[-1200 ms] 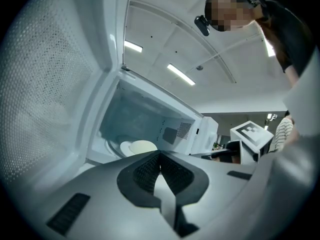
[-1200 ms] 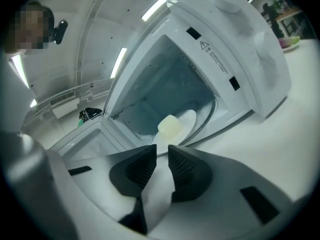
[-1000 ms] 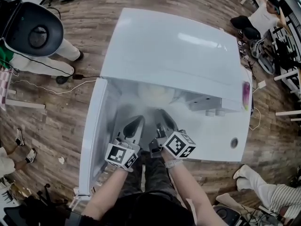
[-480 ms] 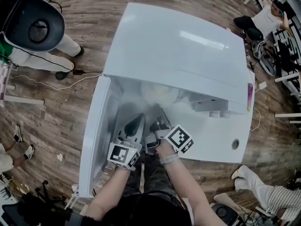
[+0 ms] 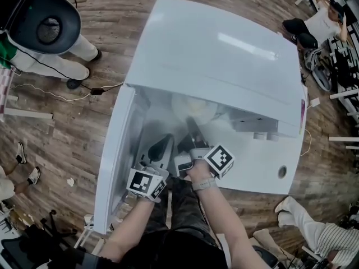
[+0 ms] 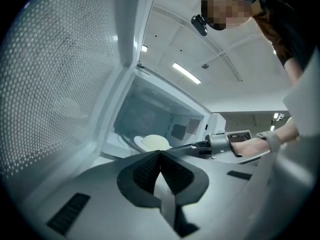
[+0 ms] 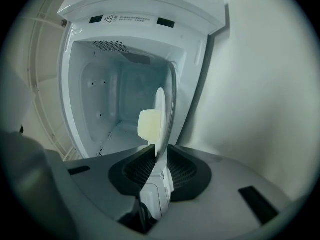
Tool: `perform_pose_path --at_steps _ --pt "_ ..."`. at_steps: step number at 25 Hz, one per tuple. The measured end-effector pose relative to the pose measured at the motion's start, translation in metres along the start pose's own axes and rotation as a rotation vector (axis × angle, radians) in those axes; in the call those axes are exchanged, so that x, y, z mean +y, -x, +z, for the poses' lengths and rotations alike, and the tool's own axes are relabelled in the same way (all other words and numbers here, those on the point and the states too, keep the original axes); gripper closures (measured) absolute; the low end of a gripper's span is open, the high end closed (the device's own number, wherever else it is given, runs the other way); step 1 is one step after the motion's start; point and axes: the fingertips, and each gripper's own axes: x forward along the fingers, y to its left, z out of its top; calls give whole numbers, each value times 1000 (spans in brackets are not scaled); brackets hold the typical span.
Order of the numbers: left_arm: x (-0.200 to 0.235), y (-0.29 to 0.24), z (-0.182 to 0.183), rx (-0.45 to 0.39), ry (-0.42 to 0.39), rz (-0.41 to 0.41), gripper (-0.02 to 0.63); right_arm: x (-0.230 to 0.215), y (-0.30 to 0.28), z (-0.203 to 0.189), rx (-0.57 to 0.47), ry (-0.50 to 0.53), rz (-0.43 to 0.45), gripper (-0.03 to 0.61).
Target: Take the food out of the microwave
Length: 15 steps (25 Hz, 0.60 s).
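A white microwave [image 5: 213,55] stands with its door [image 5: 112,161] swung open to the left. Inside, a white plate [image 5: 193,110] carries a pale yellow bun [image 7: 149,124]. My right gripper [image 5: 192,129] reaches into the cavity. Its jaws have just been closing, and the plate's [image 7: 161,119] rim, seen edge-on, sits pinched between the pads. My left gripper [image 5: 162,147] hovers by the open door in front of the cavity, shut and empty. Its own view shows its closed jaws [image 6: 160,156], with the plate [image 6: 155,143] beyond and the right gripper [image 6: 220,143] reaching in from the right.
The microwave's control panel with a round knob [image 5: 282,171] lies to the right of the cavity. A black office chair [image 5: 42,24], floor cables [image 5: 67,91] and people's legs [image 5: 314,231] surround the microwave on the wooden floor.
My right gripper has rolled and pushed a little deeper into the cavity onto the plate's rim. The left gripper has stayed put.
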Motion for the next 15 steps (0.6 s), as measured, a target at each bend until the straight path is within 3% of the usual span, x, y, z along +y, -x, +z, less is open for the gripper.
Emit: perform_pose_path --at_steps 15 --pt "-2 1 -3 7 11 -6 604 0 13 0 7 -35 75 512"
